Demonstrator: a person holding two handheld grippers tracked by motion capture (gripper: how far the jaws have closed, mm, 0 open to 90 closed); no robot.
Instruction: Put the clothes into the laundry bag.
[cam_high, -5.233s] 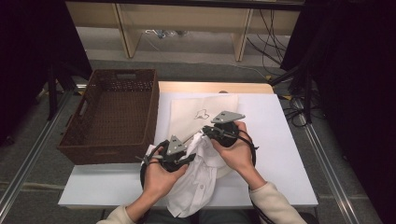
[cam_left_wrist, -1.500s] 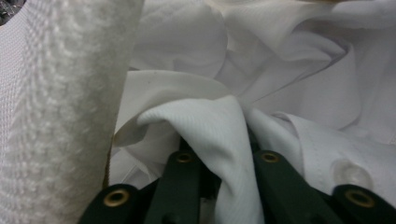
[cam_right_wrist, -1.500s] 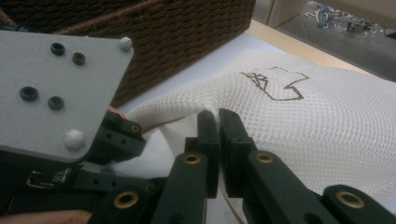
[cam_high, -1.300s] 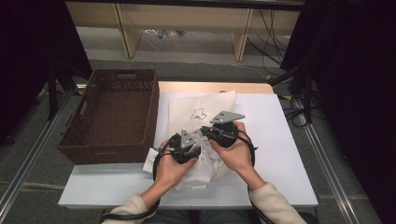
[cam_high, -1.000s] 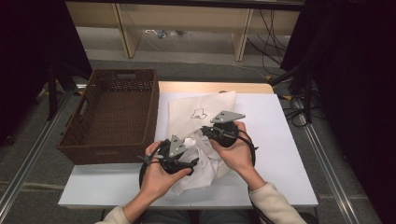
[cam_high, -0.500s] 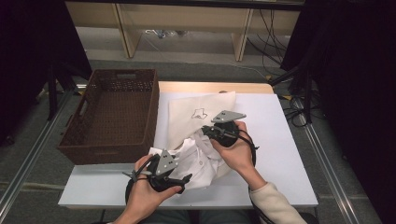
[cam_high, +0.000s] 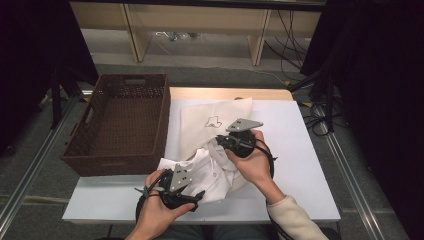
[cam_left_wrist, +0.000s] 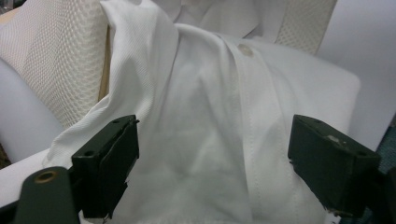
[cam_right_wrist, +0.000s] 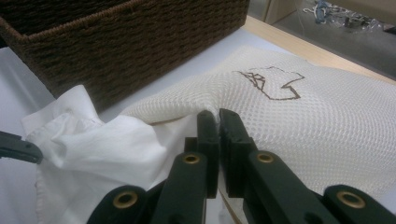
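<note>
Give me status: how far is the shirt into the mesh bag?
Done: the upper part of the white shirt sits in the mouth of the mesh bag. In hand: the right gripper is shut on the bag's edge, holding it; the left gripper is open, jaws either side of the shirt's near end, pads off it. Left: pushing in the rest of the shirt. The wicker basket holds nothing.

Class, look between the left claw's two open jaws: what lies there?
The white shirt, its buttoned front, lies between the left claw's open jaws, seen in the left gripper view.
</note>
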